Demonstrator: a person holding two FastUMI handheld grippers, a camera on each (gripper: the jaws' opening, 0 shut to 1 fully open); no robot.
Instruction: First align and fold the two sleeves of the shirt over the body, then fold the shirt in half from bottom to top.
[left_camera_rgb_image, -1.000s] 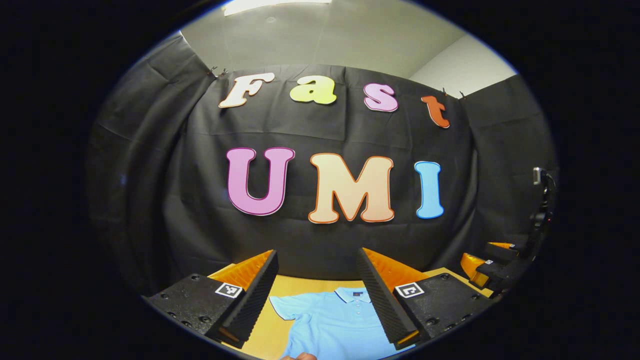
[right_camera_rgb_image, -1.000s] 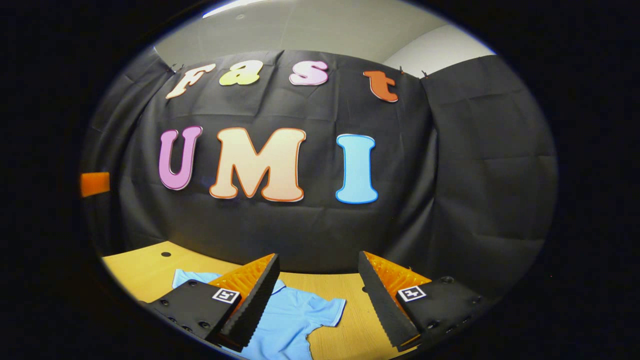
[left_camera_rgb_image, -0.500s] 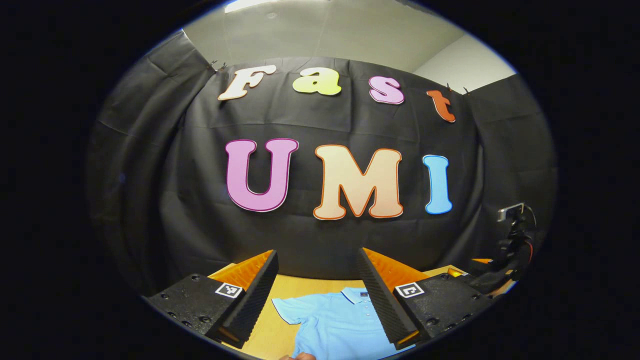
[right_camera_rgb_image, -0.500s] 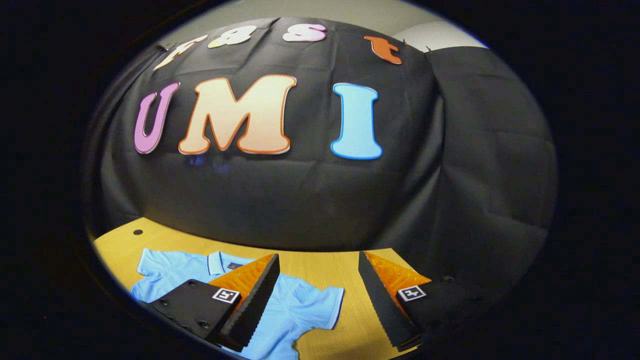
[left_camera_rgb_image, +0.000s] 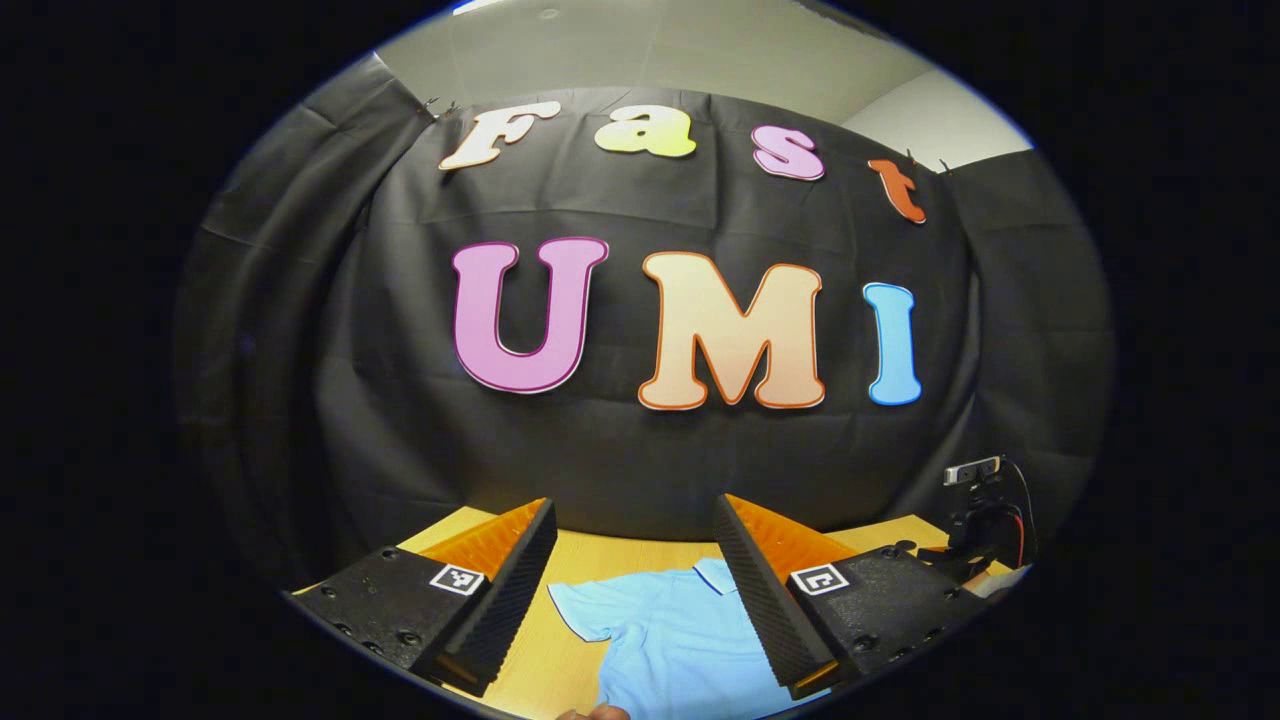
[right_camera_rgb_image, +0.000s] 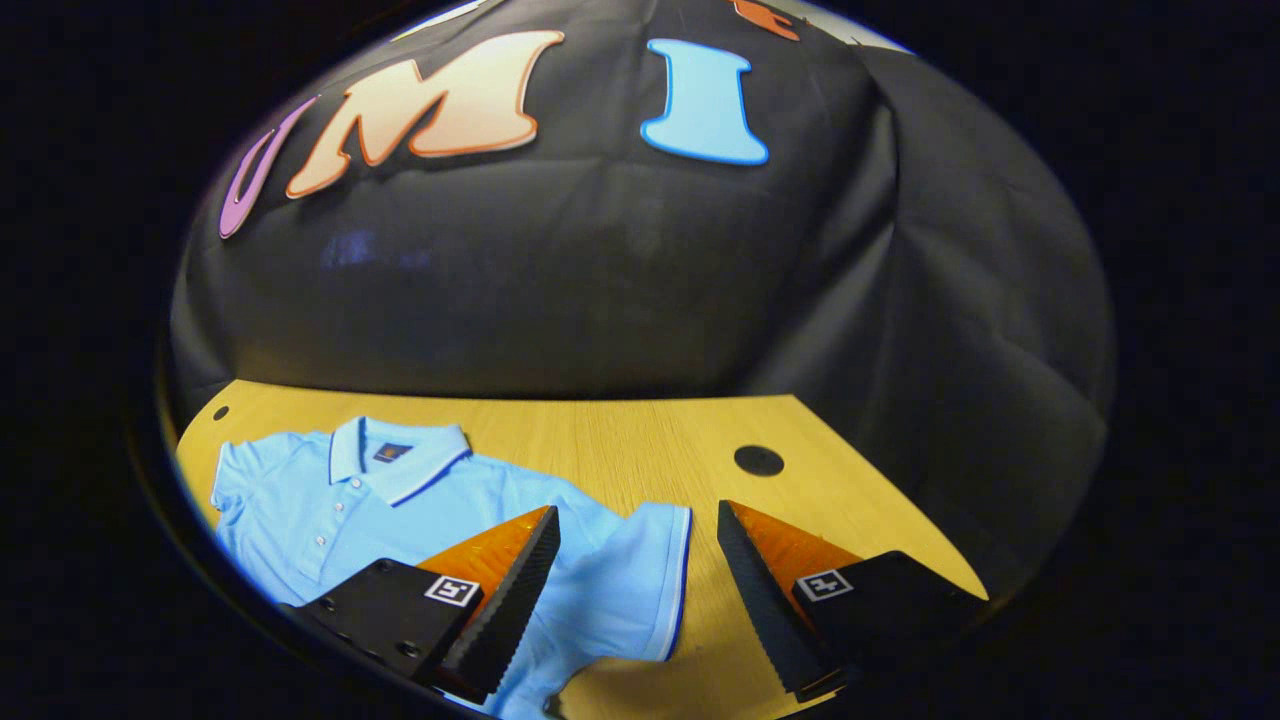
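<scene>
The right gripper (right_camera_rgb_image: 635, 590) stands wide open with nothing between its fingers, tipped down toward the table. Just beyond it lies the right short sleeve (right_camera_rgb_image: 640, 580) of the light blue polo shirt (right_camera_rgb_image: 400, 520), its white-trimmed cuff sitting in the gap between the jaws. The shirt is spread flat, face up, on the pale wooden table (right_camera_rgb_image: 620, 440), collar toward the far black cloth wall and its body running off to the left. A round dark hole (right_camera_rgb_image: 759, 460) marks the tabletop to the far right of the sleeve.

The left gripper (left_camera_rgb_image: 635, 595) is also wide open and empty, held more level and looking toward the far wall. Beneath it are the shirt's other sleeve (left_camera_rgb_image: 585, 610) and part of the collar (left_camera_rgb_image: 715, 575). At the right edge of the left gripper view a dark device with cables (left_camera_rgb_image: 985, 510) stands over the table; it is probably the other gripper's rig, though it is too small to be sure.

Both sleeves are unfolded, so the task looks barely begun. The main risk is closing on the cuff too shallowly, so the thin knit slips out mid-fold. Pinching too deep could catch the body layer underneath and drag the whole shirt askew. The left gripper's higher, flatter pose may leave the two sleeves unevenly aligned.
</scene>
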